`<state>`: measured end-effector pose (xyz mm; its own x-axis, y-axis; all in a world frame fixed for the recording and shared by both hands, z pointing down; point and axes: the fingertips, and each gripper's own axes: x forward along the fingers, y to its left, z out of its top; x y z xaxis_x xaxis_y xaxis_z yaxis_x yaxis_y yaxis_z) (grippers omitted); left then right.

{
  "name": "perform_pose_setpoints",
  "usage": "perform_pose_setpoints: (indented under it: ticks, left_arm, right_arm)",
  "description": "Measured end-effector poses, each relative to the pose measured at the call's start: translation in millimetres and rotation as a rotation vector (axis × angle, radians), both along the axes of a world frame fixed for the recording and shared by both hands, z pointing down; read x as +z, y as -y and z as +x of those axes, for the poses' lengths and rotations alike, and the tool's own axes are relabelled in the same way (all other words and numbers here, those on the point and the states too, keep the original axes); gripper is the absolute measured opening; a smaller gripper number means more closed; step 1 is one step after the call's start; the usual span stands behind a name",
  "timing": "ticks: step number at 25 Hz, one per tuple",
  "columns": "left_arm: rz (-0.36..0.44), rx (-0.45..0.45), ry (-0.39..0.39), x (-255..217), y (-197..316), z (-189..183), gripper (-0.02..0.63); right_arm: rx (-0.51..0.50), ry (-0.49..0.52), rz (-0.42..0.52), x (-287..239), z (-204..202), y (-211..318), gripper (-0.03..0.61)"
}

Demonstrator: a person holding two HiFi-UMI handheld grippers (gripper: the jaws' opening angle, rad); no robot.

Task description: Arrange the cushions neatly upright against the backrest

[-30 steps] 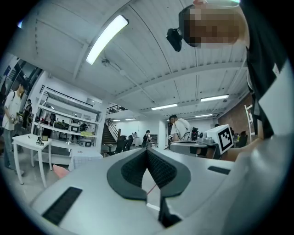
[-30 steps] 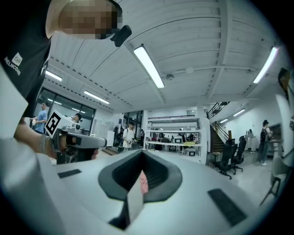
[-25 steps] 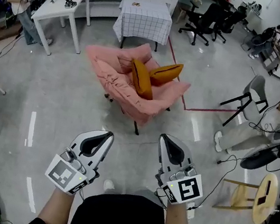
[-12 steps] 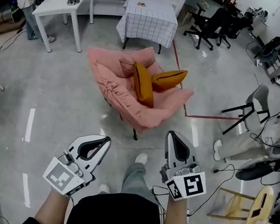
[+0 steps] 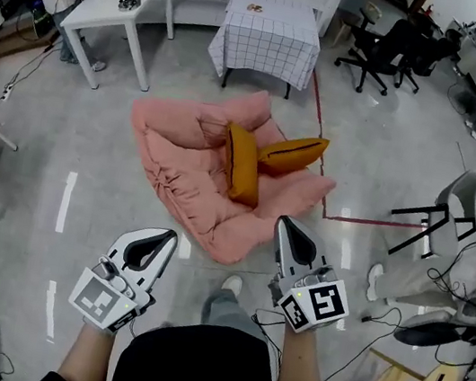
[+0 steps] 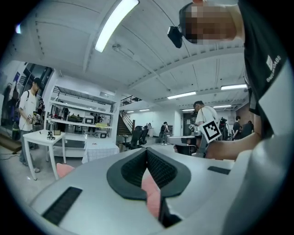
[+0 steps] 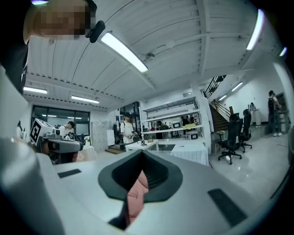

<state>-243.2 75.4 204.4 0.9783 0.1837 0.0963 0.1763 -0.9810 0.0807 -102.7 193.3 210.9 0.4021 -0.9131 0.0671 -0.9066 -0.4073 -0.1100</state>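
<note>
Around the pink sofa (image 5: 179, 161), the glossy grey floor (image 5: 62, 154) lies open on its near and left sides. Past its far edge stands a table with a checked cloth (image 5: 266, 40), and a white table (image 5: 114, 13) stands farther off to the left. A red tape line (image 5: 318, 108) runs along the floor by the sofa's right side, with a grey chair (image 5: 445, 208) well beyond it.

On the right half of the sofa's seat, one orange cushion (image 5: 243, 163) stands tilted on its edge. A second orange cushion (image 5: 292, 154) lies across just behind it, and the two touch.

The left gripper (image 5: 167, 238) and the right gripper (image 5: 289, 226) are held over the floor just short of the sofa's near edge, pointing towards it. Each has its jaws together with nothing between them. Both cushions lie apart from them, nearer the right gripper.
</note>
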Motion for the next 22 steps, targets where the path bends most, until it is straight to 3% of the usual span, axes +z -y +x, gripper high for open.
perform_pose_setpoints:
  ticks: [5, 10, 22]
  left_arm:
    - [0.02, -0.072, 0.061, 11, 2, 54, 0.012]
    - [0.015, -0.15, 0.094, 23, 13, 83, 0.012]
    - [-0.05, -0.19, 0.119, 40, 71, 105, 0.014]
  right_arm:
    - [-0.038, 0.075, -0.007, 20, 68, 4, 0.003]
    - [-0.079, 0.154, -0.048, 48, 110, 16, 0.003]
    - [-0.114, 0.223, -0.172, 88, 143, 89, 0.003]
